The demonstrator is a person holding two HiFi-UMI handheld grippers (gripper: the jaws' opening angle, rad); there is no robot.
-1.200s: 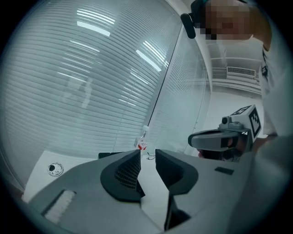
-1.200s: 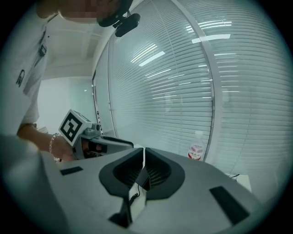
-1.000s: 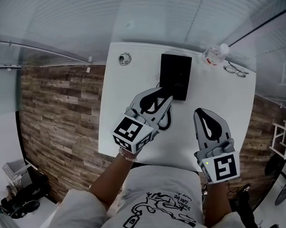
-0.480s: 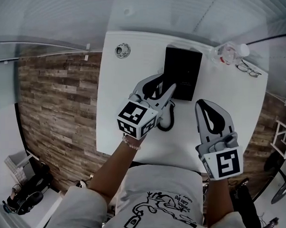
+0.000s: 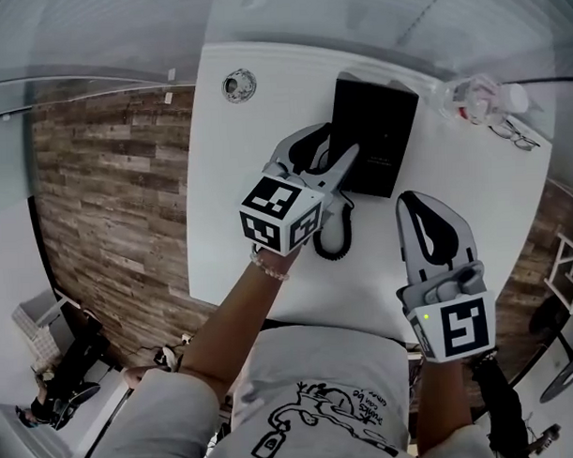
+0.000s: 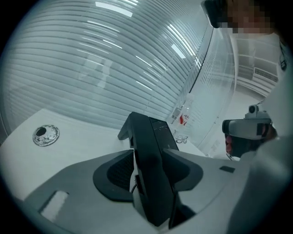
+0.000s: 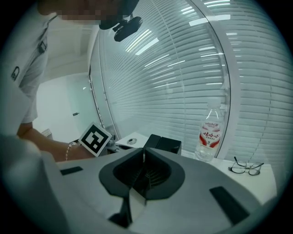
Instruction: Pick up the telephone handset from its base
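Lowered over white table [image 5: 247, 159], left gripper [image 5: 329, 151] just opened jaws astride handset [image 6: 153, 169]; right gripper [image 5: 417, 202] closed.

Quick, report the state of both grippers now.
Left gripper: open, jaws have just been opening; handset stands between them, not gripped.
Right gripper: shut, empty.

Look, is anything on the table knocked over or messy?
Nothing stands out. The black telephone sits flat on the white table. The water bottle stands upright with no spill around it, and the glasses lie beside it, unbroken as far as shows.
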